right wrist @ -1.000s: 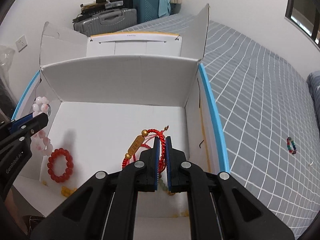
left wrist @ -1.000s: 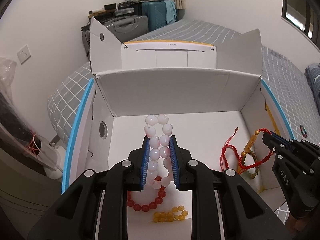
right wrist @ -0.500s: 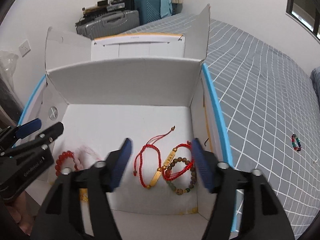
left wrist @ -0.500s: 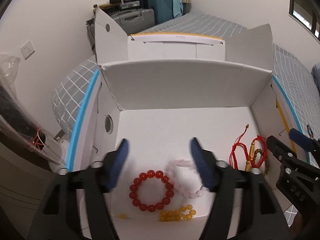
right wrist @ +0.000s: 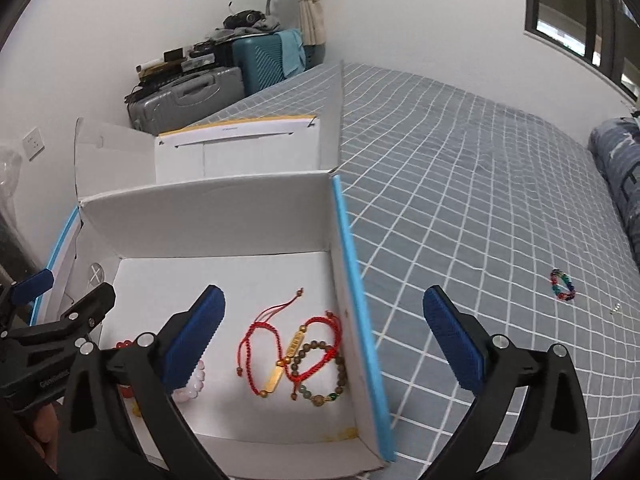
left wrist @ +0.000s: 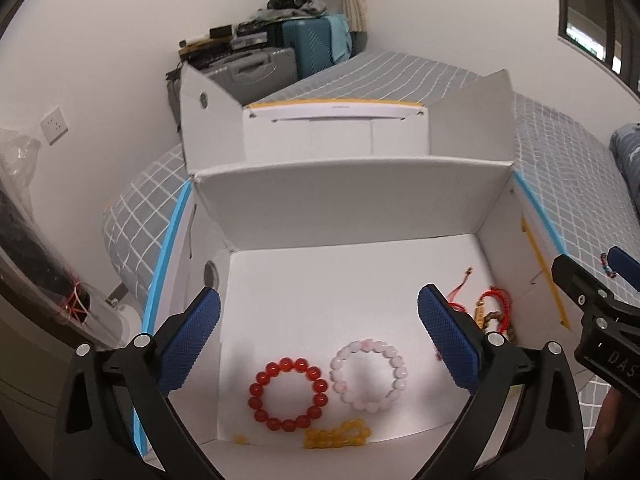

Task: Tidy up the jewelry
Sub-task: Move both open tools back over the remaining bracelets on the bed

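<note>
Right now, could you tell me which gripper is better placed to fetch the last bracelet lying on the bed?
The right gripper. It is open, and the multicolored bracelet lies on the bedspread to its right, outside the box.

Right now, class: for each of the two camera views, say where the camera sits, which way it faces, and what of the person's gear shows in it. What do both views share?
Left wrist: sits on the left gripper, looking down into the white box; the right gripper shows at its right edge.
Right wrist: sits on the right gripper, facing the box's right wall and the bed; the left gripper shows at left.
Shared: the box, pink bracelet, red cord bracelets.
</note>
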The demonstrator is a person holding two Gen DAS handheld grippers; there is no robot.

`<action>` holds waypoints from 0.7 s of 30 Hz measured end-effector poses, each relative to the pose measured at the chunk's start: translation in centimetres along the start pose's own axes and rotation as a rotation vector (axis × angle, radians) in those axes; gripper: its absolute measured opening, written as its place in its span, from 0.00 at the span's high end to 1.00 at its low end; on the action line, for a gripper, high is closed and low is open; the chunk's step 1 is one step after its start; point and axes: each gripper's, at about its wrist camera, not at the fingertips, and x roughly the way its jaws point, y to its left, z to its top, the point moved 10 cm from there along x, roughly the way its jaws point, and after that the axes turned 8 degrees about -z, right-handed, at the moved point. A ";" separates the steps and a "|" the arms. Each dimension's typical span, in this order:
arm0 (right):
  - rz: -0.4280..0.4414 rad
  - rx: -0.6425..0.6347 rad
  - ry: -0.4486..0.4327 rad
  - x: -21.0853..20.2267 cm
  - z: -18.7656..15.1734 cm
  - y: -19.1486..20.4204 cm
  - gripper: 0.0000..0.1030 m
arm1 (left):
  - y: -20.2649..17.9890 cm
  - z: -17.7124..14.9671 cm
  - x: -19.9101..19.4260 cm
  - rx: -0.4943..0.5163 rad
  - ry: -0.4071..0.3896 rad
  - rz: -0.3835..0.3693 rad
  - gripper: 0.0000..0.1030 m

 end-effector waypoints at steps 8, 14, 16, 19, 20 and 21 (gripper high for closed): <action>-0.087 0.041 -0.044 -2.8 -0.5 -6.3 0.07 | -5.7 1.3 -1.7 0.045 -0.044 -0.076 0.05; -0.185 0.141 -0.033 -4.9 -2.6 -15.7 0.07 | -12.9 1.0 -2.8 0.109 -0.059 -0.165 0.05; -0.220 0.174 -0.031 -5.8 -3.6 -18.7 0.07 | -15.6 0.8 -3.1 0.132 -0.062 -0.198 0.05; -0.260 0.211 -0.027 -6.8 -5.0 -22.6 0.07 | -20.1 0.1 -3.6 0.175 -0.060 -0.249 0.06; -0.279 0.223 -0.023 -7.2 -5.6 -24.2 0.07 | -21.1 -0.1 -3.7 0.185 -0.061 -0.259 0.06; -0.295 0.235 -0.020 -7.6 -6.3 -25.5 0.07 | -22.5 -0.4 -3.8 0.198 -0.061 -0.272 0.06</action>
